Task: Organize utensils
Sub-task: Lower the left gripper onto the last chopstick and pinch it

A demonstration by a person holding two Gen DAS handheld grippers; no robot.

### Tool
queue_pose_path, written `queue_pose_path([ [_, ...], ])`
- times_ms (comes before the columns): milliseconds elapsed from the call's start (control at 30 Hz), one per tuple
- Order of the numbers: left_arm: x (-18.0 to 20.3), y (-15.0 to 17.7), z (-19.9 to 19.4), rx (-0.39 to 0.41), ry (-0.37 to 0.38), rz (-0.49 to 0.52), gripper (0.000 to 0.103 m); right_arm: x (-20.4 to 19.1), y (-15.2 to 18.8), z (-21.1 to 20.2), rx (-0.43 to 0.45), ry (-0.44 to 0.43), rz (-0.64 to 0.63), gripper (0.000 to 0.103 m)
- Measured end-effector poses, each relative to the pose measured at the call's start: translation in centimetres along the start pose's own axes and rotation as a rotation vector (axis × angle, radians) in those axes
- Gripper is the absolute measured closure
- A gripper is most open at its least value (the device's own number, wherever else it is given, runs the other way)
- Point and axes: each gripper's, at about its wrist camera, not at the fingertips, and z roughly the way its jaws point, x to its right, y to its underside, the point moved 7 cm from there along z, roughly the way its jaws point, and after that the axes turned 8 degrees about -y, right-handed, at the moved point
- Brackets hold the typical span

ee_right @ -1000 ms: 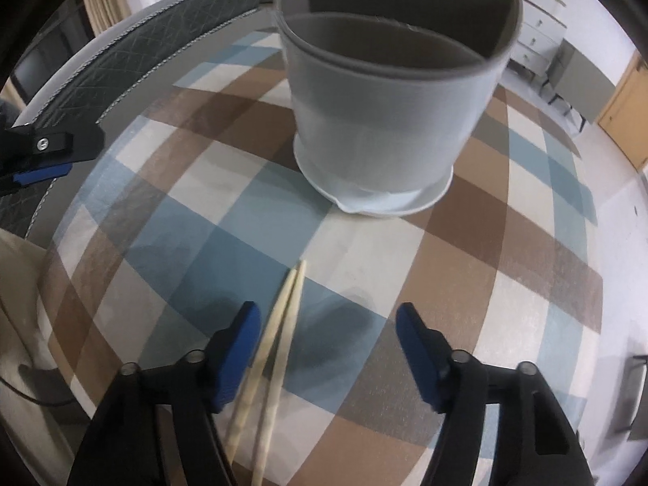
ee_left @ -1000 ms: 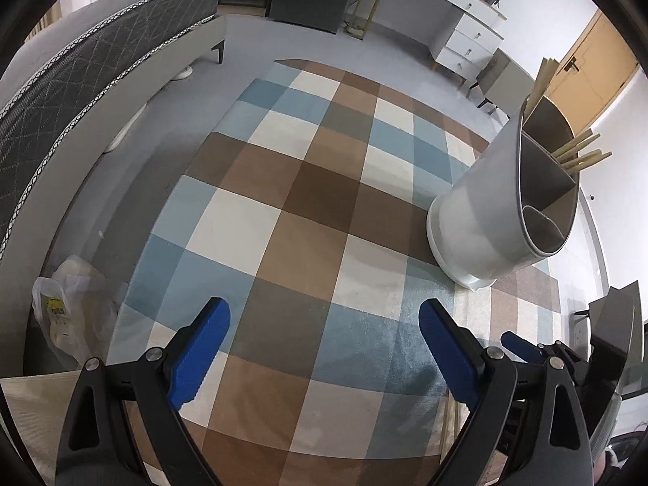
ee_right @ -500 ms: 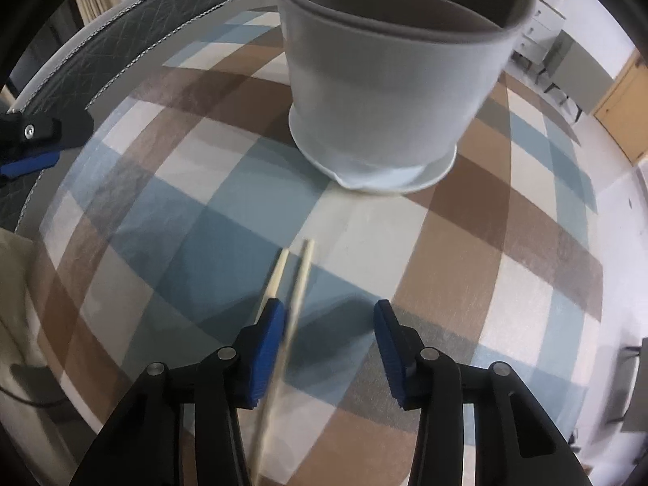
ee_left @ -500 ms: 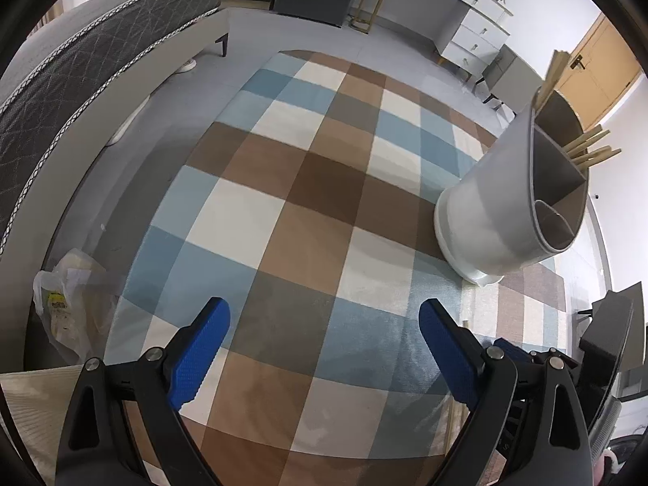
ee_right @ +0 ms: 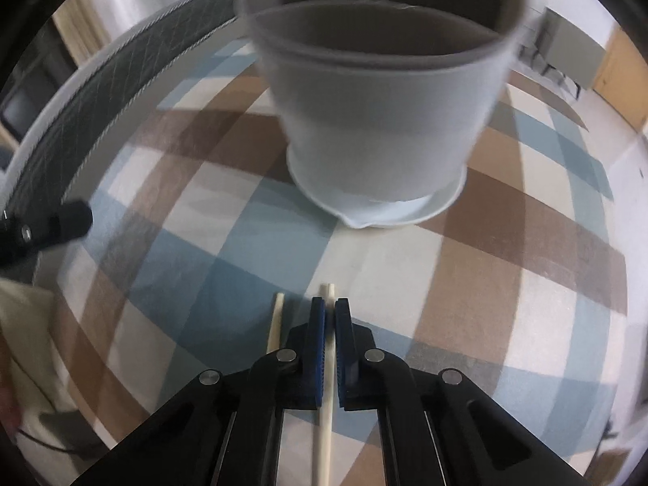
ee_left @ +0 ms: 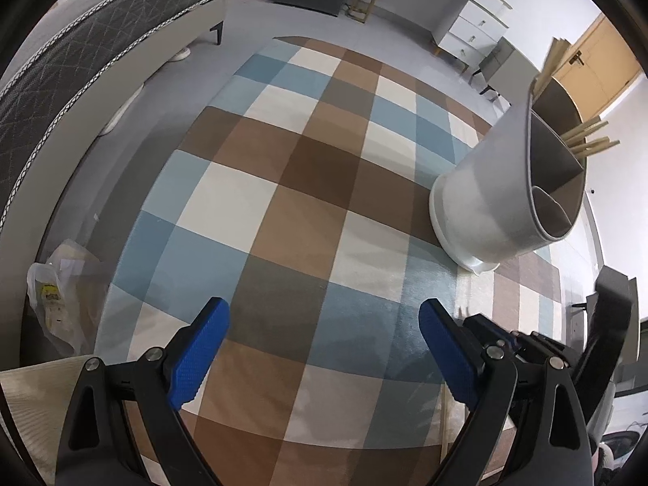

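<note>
Covering grey floor (ee_left: 259, 20), checked rug (ee_left: 308, 202) beside quilted bed (ee_left: 81, 69).

1. Right gripper (ee_right: 330, 312): pointing steeply down; blue pads pressed together on a pale chopstick (ee_right: 324, 425).
2. Left gripper (ee_left: 324, 324): angled steeply downward; jaws spread wide, nothing between them.

Utensil holder (ee_right: 380, 121) upright on the worktop (ee_left: 308, 210), toward its far right part, chopsticks (ee_left: 587, 139) in its back compartment. In front of it, one chopstick (ee_right: 326, 384) clamped between the right gripper (ee_right: 329, 316) jaws; second chopstick (ee_right: 275, 324) just left, flat on the worktop.
</note>
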Motion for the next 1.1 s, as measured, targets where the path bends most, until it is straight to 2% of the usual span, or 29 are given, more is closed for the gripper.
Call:
queue_pose_path([
  [233, 1.3, 0.7, -0.3, -0.005, 0.008, 0.038, 0.012, 2.4, 0.0, -4.1, 0.124, -0.054, 0.117, 0.1],
  [467, 3.8, 2.1, -0.8, -0.019, 0.048, 0.106, 0.015, 2.9, 0.4, -9.4, 0.28, -0.122, 0.222, 0.1],
  [533, 4.2, 2.5, -0.7, -0.028, 0.048, 0.122, 0.015, 2.5, 0.8, -10.5, 0.302, -0.154, 0.24, 0.1],
  [867, 5.7, 5.2, -0.6, -0.066, 0.046, 0.166, 0.015, 2.8, 2.0, -14.8, 0.401, -0.194, 0.264, 0.1],
  [1000, 6.0, 5.7, -0.4, -0.073, 0.018, 0.192, 0.015, 3.4, 1.9, -15.6, 0.433, -0.201, 0.283, 0.1],
  [1100, 6.7, 5.7, -0.5, -0.072, 0.031, 0.197, 0.015, 3.9, 1.9, -15.7, 0.44, -0.19, 0.297, 0.1],
])
